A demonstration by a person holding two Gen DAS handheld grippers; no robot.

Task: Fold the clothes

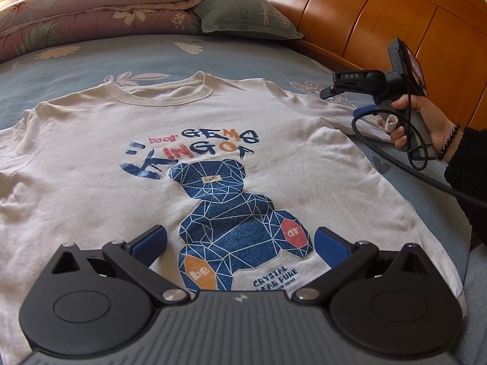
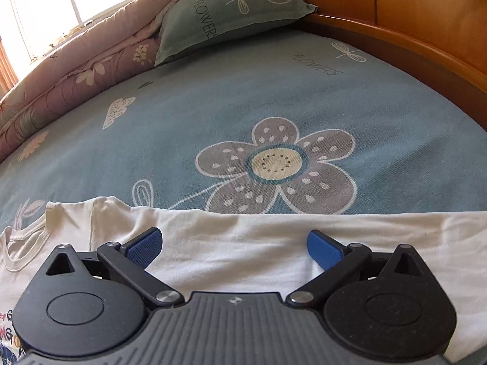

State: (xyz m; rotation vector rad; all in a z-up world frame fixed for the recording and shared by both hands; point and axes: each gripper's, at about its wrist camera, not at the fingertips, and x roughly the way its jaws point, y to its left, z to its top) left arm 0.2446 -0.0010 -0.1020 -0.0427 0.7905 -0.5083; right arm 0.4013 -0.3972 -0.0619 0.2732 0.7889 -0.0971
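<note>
A white T-shirt with a blue geometric bear print lies flat, front up, on the bed, collar toward the far side. My left gripper hovers open over the lower part of the print, nothing between its blue pads. In the left wrist view the right gripper is held by a hand over the shirt's right sleeve. In the right wrist view the right gripper stands open above that sleeve, with the collar at the left. Neither gripper holds cloth.
The shirt rests on a blue flowered sheet. A folded pink quilt and a green pillow lie at the far side. A wooden headboard runs along the right. A black cable trails from the right gripper.
</note>
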